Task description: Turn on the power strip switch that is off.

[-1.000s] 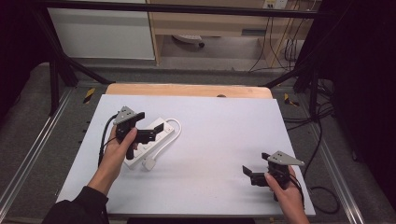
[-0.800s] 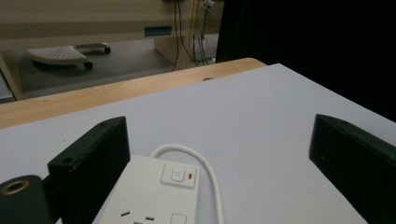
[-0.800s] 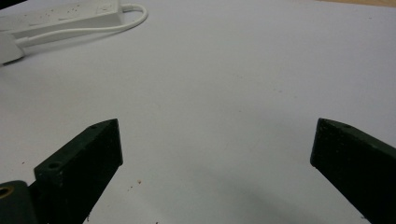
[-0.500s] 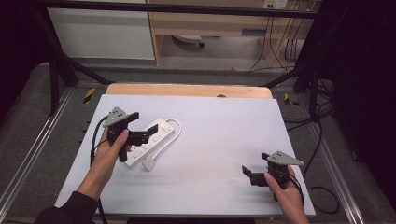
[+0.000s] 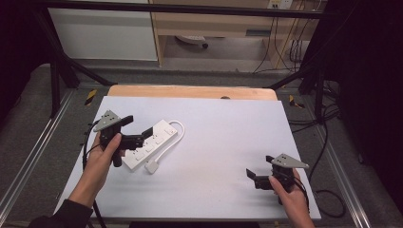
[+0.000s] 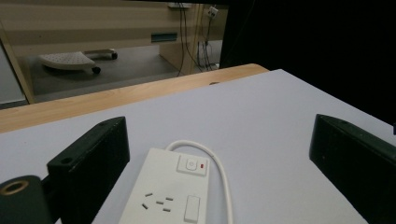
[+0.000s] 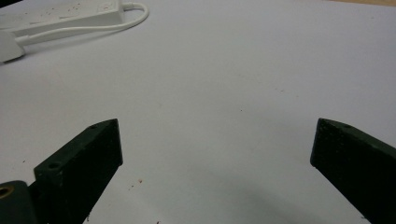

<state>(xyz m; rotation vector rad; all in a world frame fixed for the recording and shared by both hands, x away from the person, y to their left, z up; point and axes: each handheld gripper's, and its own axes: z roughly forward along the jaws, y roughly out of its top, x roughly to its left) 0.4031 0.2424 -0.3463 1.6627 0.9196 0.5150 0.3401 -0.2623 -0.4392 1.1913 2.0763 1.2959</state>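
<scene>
Power strip (image 5: 151, 144) on table (image 5: 223, 137), left of centre, long axis diagonal, straddled at near end by wide-open left hand-held gripper (image 5: 138, 137). Right hand-held gripper (image 5: 254, 176) well apart, likewise wide, empty.

White power strip (image 5: 149, 144) lies flat and diagonal on the worktop's (image 5: 228, 142) left half, cord (image 5: 172, 142) looped, plug (image 5: 152, 167) beside it.
</scene>
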